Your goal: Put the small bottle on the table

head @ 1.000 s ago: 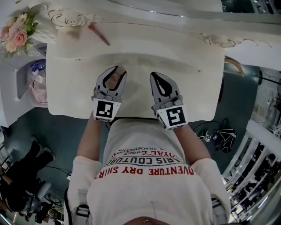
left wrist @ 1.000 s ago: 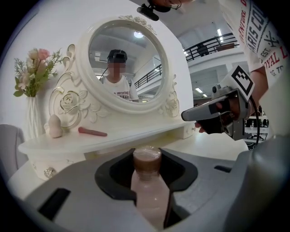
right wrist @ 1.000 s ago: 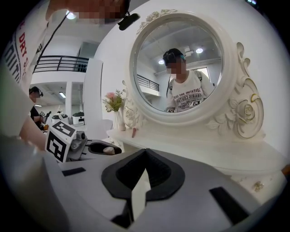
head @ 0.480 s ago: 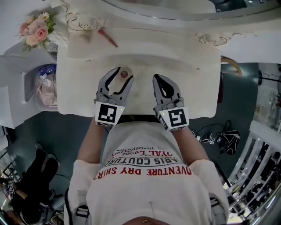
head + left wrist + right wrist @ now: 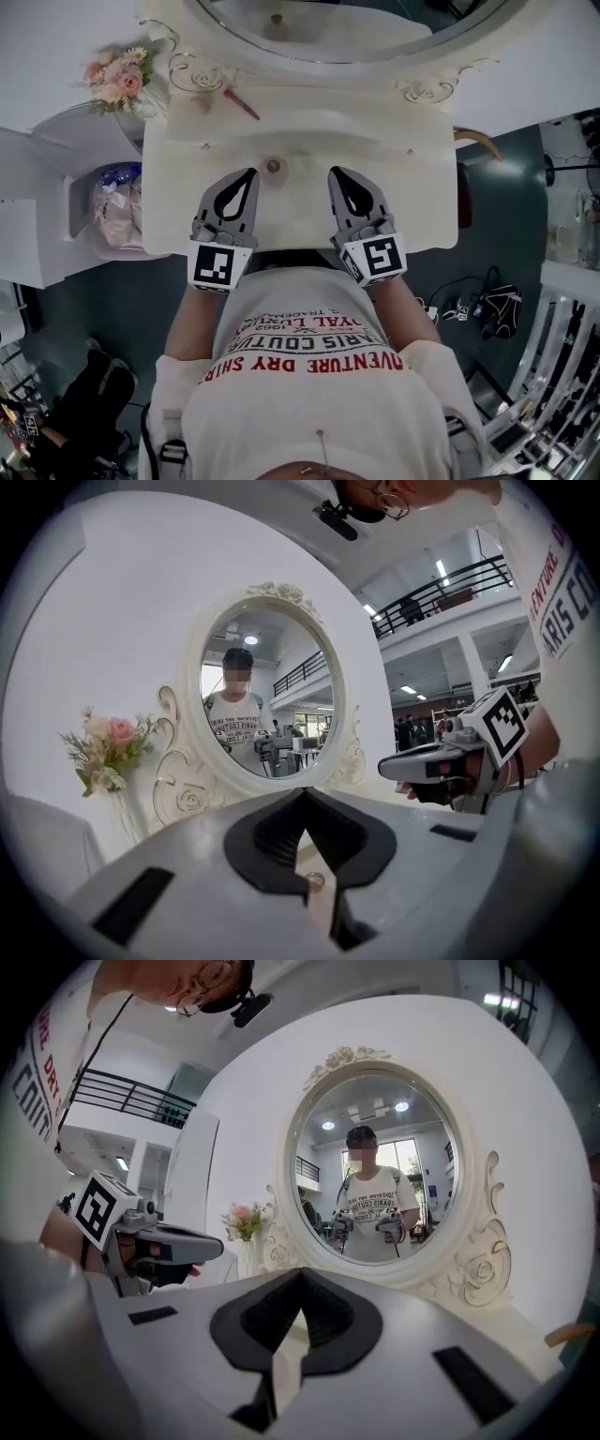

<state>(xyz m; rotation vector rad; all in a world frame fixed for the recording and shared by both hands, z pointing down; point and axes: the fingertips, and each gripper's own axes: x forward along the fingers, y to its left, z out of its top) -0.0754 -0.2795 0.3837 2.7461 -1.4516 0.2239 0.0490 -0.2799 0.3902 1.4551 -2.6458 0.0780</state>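
The small bottle (image 5: 273, 166), brownish with a round cap, stands upright on the white dressing table (image 5: 412, 197), just beyond my left gripper's tip. My left gripper (image 5: 251, 174) is shut and empty, a little short of the bottle. In the left gripper view the bottle's cap (image 5: 316, 880) shows low through the slit between the closed jaws of that gripper (image 5: 302, 797). My right gripper (image 5: 336, 172) lies parallel to the right, shut on nothing. In the right gripper view its jaws meet at the tip (image 5: 301, 1275).
A red stick-like item (image 5: 242, 104) lies at the back of the table near a flower vase (image 5: 117, 80). An oval mirror (image 5: 328, 28) stands behind. A bin with bags (image 5: 114, 202) sits left of the table. A person's torso fills the near side.
The left gripper held the bottle a second ago, then opened and let it go on the table. It has drawn back slightly and shut empty. The right gripper kept still.
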